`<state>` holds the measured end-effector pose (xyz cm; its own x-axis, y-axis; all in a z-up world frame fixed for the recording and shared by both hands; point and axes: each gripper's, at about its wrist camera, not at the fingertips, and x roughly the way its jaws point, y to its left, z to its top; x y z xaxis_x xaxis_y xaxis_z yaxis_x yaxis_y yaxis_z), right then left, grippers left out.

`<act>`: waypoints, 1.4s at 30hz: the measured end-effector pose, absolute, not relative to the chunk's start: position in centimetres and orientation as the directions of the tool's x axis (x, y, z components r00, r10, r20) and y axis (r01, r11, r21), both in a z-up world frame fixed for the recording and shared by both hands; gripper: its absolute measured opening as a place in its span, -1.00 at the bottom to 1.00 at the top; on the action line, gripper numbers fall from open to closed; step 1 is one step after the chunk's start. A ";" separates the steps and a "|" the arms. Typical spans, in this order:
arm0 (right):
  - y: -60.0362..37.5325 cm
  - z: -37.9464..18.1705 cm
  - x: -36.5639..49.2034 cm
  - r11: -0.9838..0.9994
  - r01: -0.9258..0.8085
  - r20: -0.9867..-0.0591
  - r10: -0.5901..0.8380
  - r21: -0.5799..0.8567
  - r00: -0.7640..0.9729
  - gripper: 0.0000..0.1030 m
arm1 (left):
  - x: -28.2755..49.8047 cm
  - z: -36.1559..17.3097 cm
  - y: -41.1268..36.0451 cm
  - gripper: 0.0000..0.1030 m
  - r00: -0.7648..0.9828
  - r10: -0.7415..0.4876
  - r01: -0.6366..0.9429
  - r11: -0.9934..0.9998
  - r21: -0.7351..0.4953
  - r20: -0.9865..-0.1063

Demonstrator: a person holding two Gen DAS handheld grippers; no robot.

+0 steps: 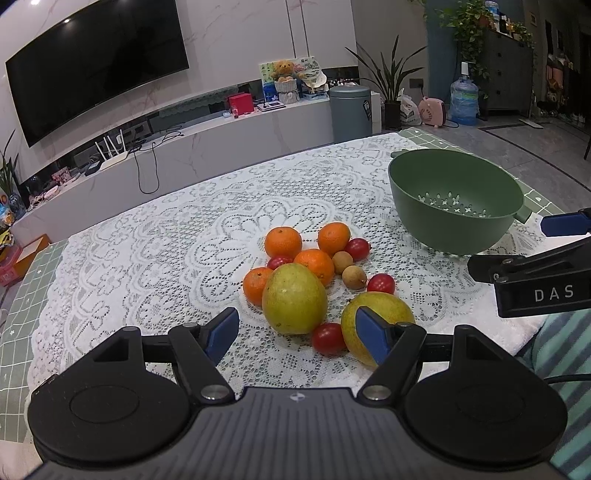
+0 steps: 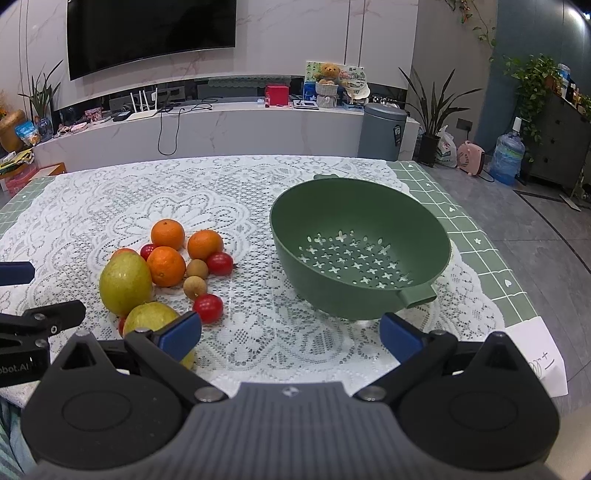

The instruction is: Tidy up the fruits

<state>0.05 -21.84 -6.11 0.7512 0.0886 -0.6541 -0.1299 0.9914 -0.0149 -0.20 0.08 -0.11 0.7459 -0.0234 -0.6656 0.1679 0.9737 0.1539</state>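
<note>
Indoors: lace-covered desk (image 2: 258,192), fruit (image 1: 295,273) heaped mid-cloth, green colander (image 2: 360,254) right; television (image 2: 151,33) on far wall; left gripper (image 1: 295,332), right gripper (image 2: 291,334) both spread wide, empty.

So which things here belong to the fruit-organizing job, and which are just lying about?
Part of the job:
- green colander, empty
- four oranges
- two mangoes
- cherry tomatoes
- two longans
- left gripper and right gripper, both open

Just lying about:
- lace tablecloth
- TV
- teddy bear
- trash bin
- water jug
</note>
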 end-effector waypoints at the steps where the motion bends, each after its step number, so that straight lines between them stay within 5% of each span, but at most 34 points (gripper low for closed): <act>1: -21.9 -6.1 0.0 0.991 -0.130 -0.654 0.089 -0.015 0.751 0.93 | -0.2 -0.1 0.1 0.65 0.746 -0.024 0.168 0.974 0.154 -0.666; 42: -21.5 -6.3 0.3 0.991 -0.135 -0.676 0.089 -0.017 0.731 0.93 | 0.0 -0.3 0.4 0.65 0.737 -0.036 0.171 0.976 0.135 -0.675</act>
